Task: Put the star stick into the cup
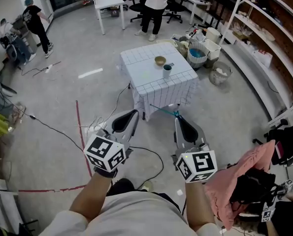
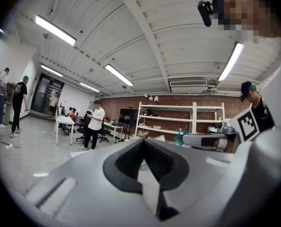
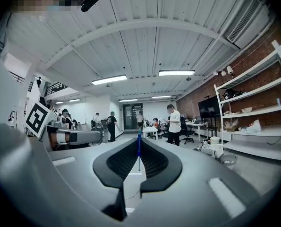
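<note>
The dark cup stands on a small table covered with a white grid cloth, well ahead of both grippers. My right gripper is shut on the teal star stick, which juts out leftward from its tips. In the right gripper view the stick stands upright between the jaws of that gripper. From the left gripper view the star end shows at the right gripper's tip. My left gripper is shut, holding nothing, with its jaws meeting at the tip. Both grippers are held close to my body, short of the table.
A tan bowl sits beside the cup. Cables and a red tape line cross the floor. Bins stand behind the table, shelves run along the right, and pink cloth lies near right. People stand at the back.
</note>
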